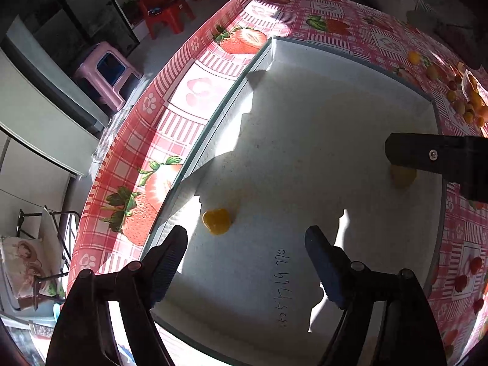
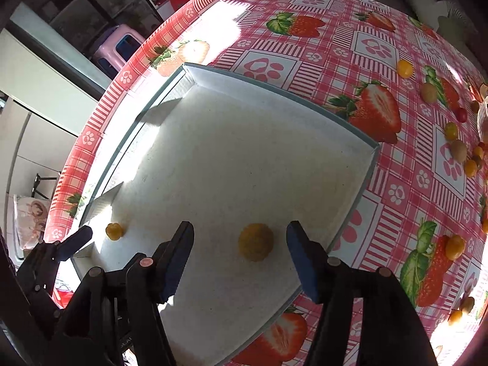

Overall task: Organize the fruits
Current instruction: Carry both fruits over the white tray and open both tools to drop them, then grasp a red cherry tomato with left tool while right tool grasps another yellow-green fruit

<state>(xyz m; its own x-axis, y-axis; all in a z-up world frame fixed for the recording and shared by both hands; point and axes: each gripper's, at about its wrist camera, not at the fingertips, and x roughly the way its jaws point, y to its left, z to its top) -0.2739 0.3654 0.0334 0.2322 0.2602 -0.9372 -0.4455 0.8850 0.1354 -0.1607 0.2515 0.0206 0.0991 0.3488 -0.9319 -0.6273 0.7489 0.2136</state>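
Note:
A white tray (image 1: 305, 116) (image 2: 231, 152) lies on the strawberry-print tablecloth. My left gripper (image 1: 247, 235) hangs open over the tray; a small yellow fruit (image 1: 216, 221) lies on the tray floor just past its left fingertip, touched by neither pad. My right gripper (image 2: 240, 229) is open too, and a round yellow fruit (image 2: 255, 242) rests on the tray between its fingers with a gap on each side. In the left wrist view one right finger (image 1: 427, 152) reaches in over that fruit (image 1: 402, 177). In the right wrist view a left finger (image 2: 76, 241) sits beside the small fruit (image 2: 113, 231).
Several loose yellow, green and red fruits (image 2: 451, 131) (image 1: 466, 103) lie scattered on the cloth to the right of the tray. The table edge curves close along the tray's left side. Beyond it stand a pink stool (image 1: 106, 73) and a red chair (image 1: 164, 12).

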